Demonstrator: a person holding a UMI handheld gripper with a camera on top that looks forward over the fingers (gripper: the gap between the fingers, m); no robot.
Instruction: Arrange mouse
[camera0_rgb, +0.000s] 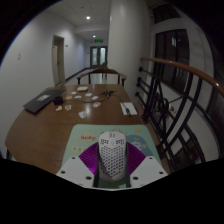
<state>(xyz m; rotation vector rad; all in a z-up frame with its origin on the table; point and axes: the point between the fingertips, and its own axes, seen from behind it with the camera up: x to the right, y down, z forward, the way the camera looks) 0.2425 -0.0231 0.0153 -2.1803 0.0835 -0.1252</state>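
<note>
A white mouse (112, 153) with a perforated honeycomb shell stands upright between my fingers, its nose pointing up and away. My gripper (112, 166) is shut on it, the purple pads (89, 160) pressing on both of its sides. Under and just ahead of the mouse lies a pale mouse mat (84, 138) with coloured print, at the near end of a brown wooden table (50, 125). I cannot tell whether the mouse touches the mat.
Farther along the table lie a dark flat laptop-like thing (42, 101), white papers (84, 92), small items (104, 93) and a box (130, 106). Chairs (100, 76) stand at the far end. A wooden-topped railing (185, 85) runs along the right.
</note>
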